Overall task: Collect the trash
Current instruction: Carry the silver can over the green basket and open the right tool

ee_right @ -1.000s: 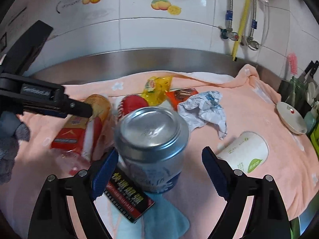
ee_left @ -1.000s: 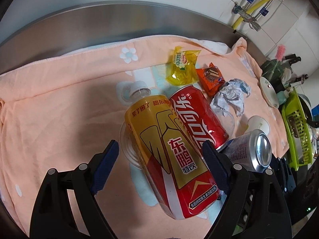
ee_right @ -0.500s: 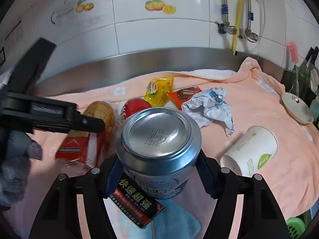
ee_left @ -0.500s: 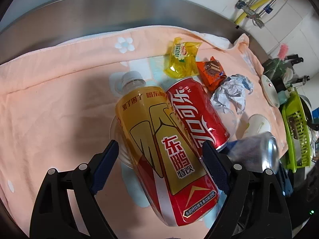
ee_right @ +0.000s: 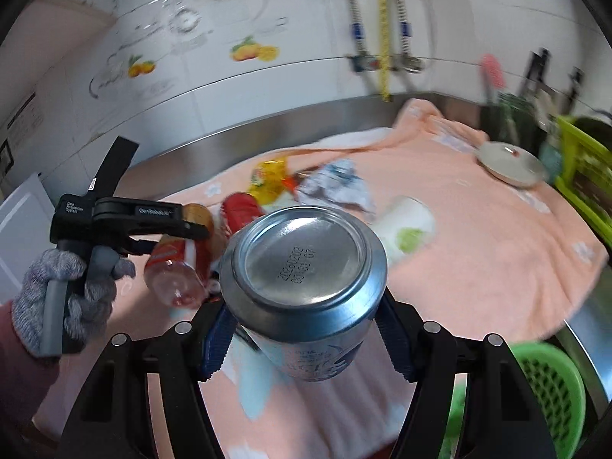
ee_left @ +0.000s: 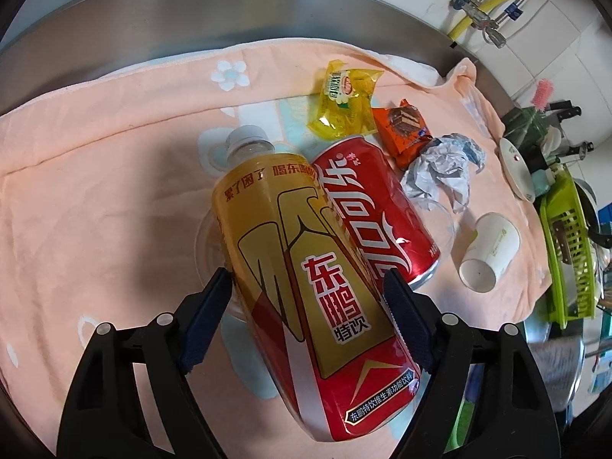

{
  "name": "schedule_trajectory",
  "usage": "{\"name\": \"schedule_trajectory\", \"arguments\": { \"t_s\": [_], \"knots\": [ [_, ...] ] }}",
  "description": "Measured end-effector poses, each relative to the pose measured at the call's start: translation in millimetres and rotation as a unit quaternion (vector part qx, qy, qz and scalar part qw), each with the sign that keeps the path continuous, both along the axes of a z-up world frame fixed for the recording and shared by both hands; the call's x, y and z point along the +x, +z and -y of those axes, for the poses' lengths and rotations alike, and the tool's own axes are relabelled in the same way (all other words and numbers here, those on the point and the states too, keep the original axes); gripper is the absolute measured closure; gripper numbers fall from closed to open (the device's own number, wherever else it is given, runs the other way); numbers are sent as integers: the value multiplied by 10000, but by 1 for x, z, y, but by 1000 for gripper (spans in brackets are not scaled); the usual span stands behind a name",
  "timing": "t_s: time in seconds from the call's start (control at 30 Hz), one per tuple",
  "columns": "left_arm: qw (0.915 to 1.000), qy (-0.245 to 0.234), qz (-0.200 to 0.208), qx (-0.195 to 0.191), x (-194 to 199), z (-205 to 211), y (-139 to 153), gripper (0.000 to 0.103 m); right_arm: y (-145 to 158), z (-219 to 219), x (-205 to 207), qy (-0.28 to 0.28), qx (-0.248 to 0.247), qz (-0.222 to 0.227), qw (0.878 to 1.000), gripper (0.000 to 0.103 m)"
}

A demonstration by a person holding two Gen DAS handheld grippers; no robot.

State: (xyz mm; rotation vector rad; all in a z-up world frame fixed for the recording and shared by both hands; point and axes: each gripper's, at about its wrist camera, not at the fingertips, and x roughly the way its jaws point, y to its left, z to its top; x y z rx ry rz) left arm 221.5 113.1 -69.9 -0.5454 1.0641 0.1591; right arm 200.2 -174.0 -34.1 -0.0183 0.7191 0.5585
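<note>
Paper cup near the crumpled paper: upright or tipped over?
Tipped over. The paper cup lies on its side on the pink towel, its open mouth facing the left wrist camera.

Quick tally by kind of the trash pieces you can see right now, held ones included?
Cans: 2, the red can and the silver can
Bottles: 1, the yellow bottle
Snack wrappers: 2, the yellow wrapper and the orange wrapper
Crumpled paper: 1
Paper cup: 1
Total: 7
</note>
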Motion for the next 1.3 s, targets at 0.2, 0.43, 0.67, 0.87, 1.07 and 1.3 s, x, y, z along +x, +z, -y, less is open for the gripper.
{"name": "schedule_trajectory", "arguments": {
  "t_s": [0.2, 0.43, 0.67, 0.87, 1.07, 1.3],
  "knots": [
    [9999, -99, 139, 22, -6, 1, 4, 30, -7, 87, -20, -903, -381, -219, 9949, 38],
    [9993, -180, 314, 89, -15, 0, 11, 34, -54, 169, -21, -1795, -743, -854, 9772, 38],
    [9987, -291, 390, 173, -19, 3, 15, 35, -121, 184, -17, -1964, -1028, -1765, 9590, 38],
    [9978, -379, 511, 175, -26, 6, 22, 35, -169, 176, 0, -1916, -1193, -2400, 9442, 38],
    [9964, -506, 661, 141, -36, 8, 31, 35, -201, 167, 12, -1879, -1256, -2935, 9289, 38],
    [9935, -668, 918, 97, -54, 12, 48, 36, -212, 158, 23, -1830, -1322, -3120, 9229, 38]
  ]
}}
